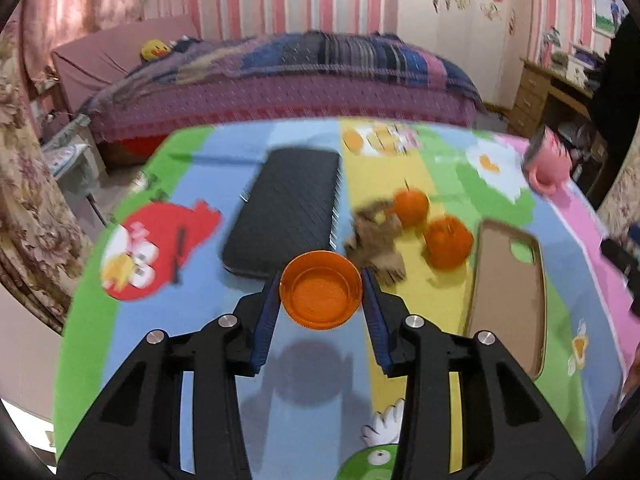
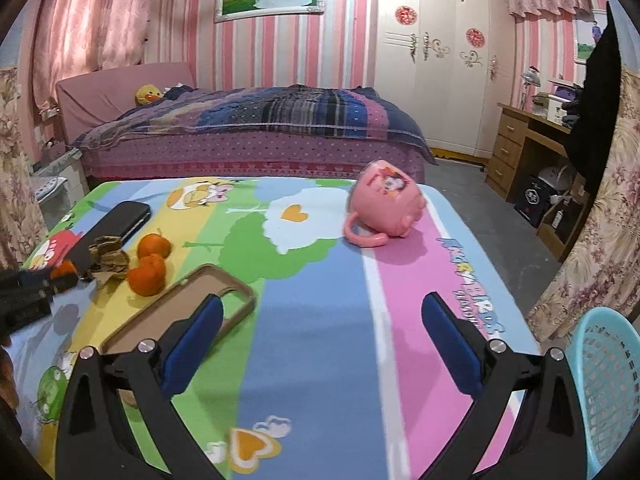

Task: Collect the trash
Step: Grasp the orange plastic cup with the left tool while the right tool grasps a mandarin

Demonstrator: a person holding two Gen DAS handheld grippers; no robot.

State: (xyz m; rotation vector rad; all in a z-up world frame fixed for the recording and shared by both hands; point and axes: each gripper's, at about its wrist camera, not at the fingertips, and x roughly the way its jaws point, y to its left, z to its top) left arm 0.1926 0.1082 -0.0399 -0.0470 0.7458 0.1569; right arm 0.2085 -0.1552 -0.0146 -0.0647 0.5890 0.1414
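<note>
Left gripper (image 1: 321, 294) clenched on the orange bottle cap (image 1: 320, 289), held just above the cartoon tablecloth (image 1: 312, 400); right gripper (image 2: 322, 338) spread wide and empty, near the blue basket (image 2: 608, 384). Crumpled brown paper (image 1: 376, 240) remains beside two oranges (image 1: 430, 226); the pads grip only the cap's rim, so it could slip out during transfer.

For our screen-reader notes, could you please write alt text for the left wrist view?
The left claw grips an orange bottle cap above a cartoon-print tablecloth. Beyond it lie a black case, crumpled brown paper, two oranges and a brown phone case.
</note>
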